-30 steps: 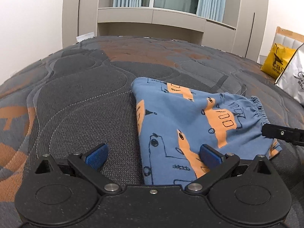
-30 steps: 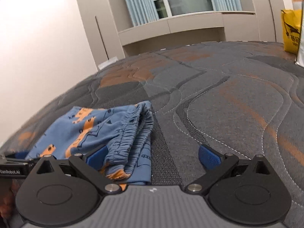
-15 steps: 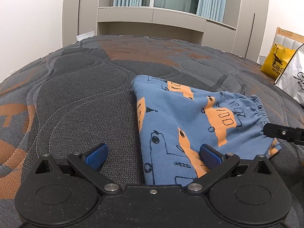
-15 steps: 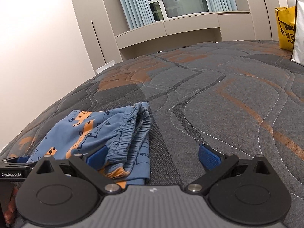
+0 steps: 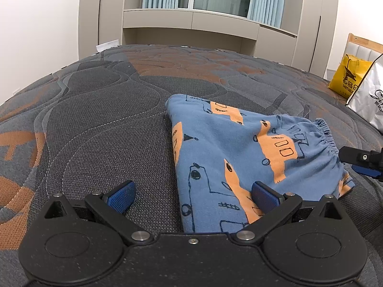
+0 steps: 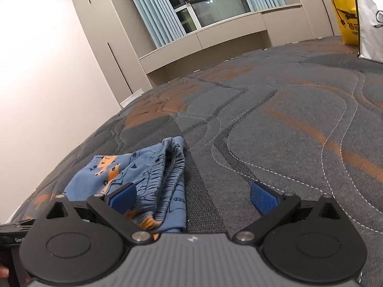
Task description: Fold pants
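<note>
Pants (image 5: 241,157), one folded blue pair, lie on the bed (image 5: 100,129). Both claws gape wide, grasping nothing: left claw (image 5: 191,195) at the hem, right claw (image 6: 192,196) beside the waistband.

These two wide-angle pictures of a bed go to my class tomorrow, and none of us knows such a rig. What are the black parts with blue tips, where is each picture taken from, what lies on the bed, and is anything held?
There is no robot. A person holds a two-finger gripper in each hand, and a camera on each looks forward along its fingers.

One picture comes from the left gripper, the other from the right gripper. The blue tips are the finger pads.

On the grey and orange quilted mattress lie folded blue pants with orange vehicle prints, their gathered waistband toward the right gripper. A yellow bag and a white bag are at the far side.

Both grippers are open and hold nothing.
</note>
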### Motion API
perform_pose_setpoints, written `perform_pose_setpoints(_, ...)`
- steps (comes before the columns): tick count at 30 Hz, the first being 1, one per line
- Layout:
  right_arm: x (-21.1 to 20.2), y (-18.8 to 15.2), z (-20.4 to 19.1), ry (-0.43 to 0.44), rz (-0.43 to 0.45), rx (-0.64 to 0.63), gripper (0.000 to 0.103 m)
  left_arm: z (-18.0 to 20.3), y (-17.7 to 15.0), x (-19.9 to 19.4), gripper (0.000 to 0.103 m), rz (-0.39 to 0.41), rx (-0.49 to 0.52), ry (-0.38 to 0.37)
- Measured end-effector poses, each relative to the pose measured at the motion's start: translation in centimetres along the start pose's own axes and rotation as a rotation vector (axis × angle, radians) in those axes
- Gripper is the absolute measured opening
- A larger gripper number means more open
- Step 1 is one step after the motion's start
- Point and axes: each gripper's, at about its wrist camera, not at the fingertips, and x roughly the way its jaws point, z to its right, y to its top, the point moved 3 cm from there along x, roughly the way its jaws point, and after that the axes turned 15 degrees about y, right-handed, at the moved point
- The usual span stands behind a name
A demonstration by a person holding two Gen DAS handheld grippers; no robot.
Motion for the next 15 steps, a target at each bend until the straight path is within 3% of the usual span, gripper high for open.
perform_pose_setpoints(7, 0.0, -0.1, -0.8, -0.013, 0.001, -0.035, 0.103, -0.5, 0.1, -0.6, 0.102, 0.019, -0.029, -0.014)
perform_pose_setpoints(12, 0.2, 1.0, -1.6, 0.184, 0.007, -0.048, 0.103, -2.8, 2.0, -3.1, 0.103, 0.208, -0.158, -0.079)
perform_pose_setpoints(15, 2.5, 2.5, -1.3, 0.237, -0.076, -0.038, 0.103, -2.7, 3.2, -1.9, 0.103, 0.147, -0.127, -0.116)
